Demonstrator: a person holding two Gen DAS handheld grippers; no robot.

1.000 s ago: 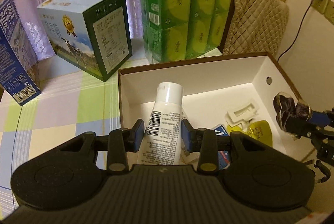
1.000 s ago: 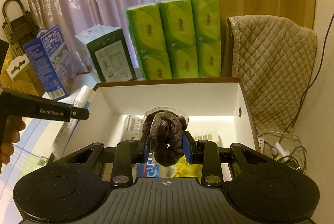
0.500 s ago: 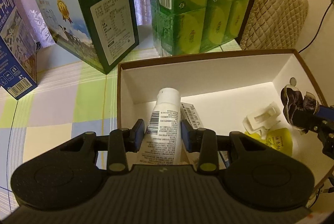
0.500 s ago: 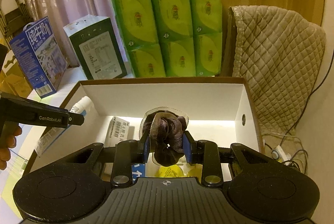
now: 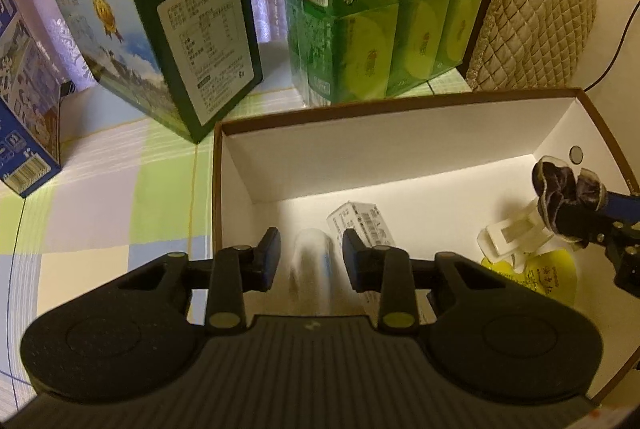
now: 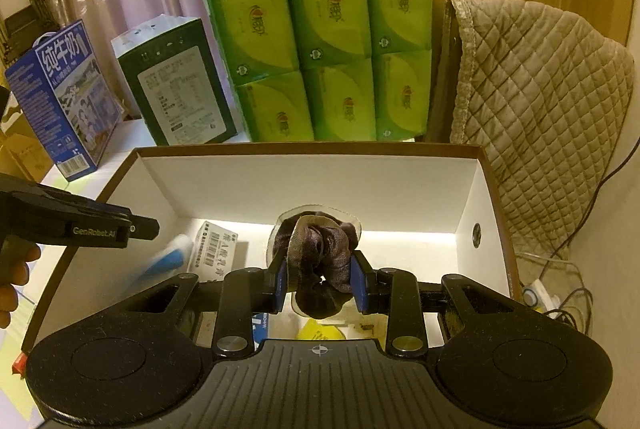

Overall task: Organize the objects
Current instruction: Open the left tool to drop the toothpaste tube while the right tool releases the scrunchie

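Left tongs [image 5: 307,261]: open, blurred tube [image 5: 311,269] loose between | right tongs [image 6: 320,281]: clamping scrunchie [image 6: 320,261] over box [image 6: 308,148].

Brown-rimmed box [image 5: 400,111], white inside. At its three o'clock, a dark purple-brown scrunchie [image 6: 320,261] between blue-padded black fingers [image 6: 280,279]. Yellow pouch [image 5: 540,275] at five o'clock. At twelve, green tissue packs [image 6: 320,41] with lime ovals. Checked tablecloth [image 5: 120,197] at nine: pale green, lilac, cream. Beige quilted cover [image 6: 540,109] at two.
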